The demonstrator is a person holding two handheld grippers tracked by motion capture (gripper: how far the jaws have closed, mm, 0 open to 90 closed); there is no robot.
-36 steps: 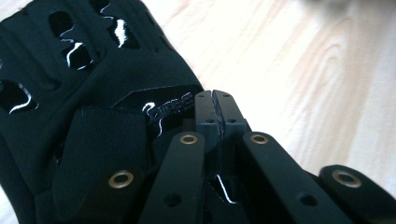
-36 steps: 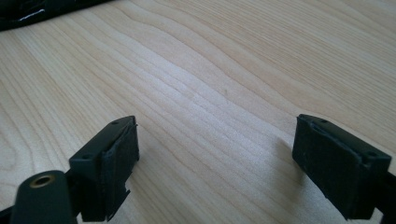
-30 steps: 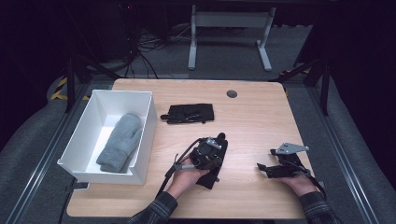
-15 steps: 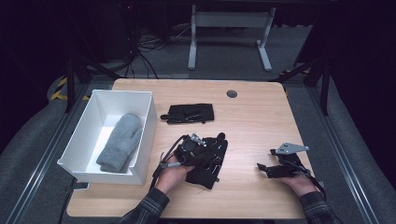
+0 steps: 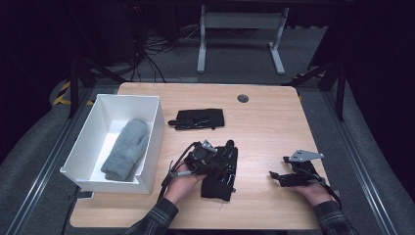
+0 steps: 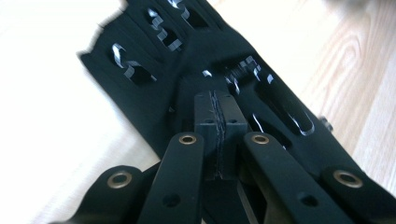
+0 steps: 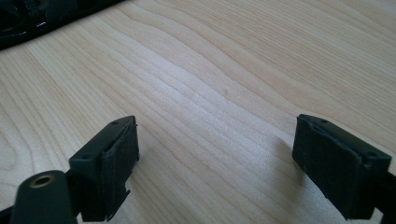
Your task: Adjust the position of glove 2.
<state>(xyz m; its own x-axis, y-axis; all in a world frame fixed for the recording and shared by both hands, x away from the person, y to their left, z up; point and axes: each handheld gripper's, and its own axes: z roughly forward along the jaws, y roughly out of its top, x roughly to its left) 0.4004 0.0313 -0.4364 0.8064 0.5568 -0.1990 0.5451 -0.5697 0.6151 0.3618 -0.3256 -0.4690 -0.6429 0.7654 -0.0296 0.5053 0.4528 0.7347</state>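
A black glove (image 5: 219, 182) with shiny silver markings lies on the wooden table (image 5: 264, 127) near its front middle. My left gripper (image 5: 211, 161) sits over the glove's upper part, jaws pressed together. In the left gripper view the two pads (image 6: 208, 112) meet on a thin fold of the black glove (image 6: 140, 98), which spreads out beyond the left gripper (image 6: 219, 108) tips. My right gripper (image 5: 275, 177) rests low on the table at the front right. It is the right gripper (image 7: 217, 140) with jaws wide apart over bare wood. A second black glove (image 5: 198, 118) lies farther back.
A white bin (image 5: 152, 139) stands at the table's left with a grey mitten (image 5: 125, 149) inside. A round dark grommet (image 5: 242, 98) sits near the far edge. Dark floor, cables and a metal stand base (image 5: 240, 22) lie beyond the table.
My left gripper has shifted leftward, toward the bin, and the black glove has been drawn along with it. The right gripper has stayed where it was.
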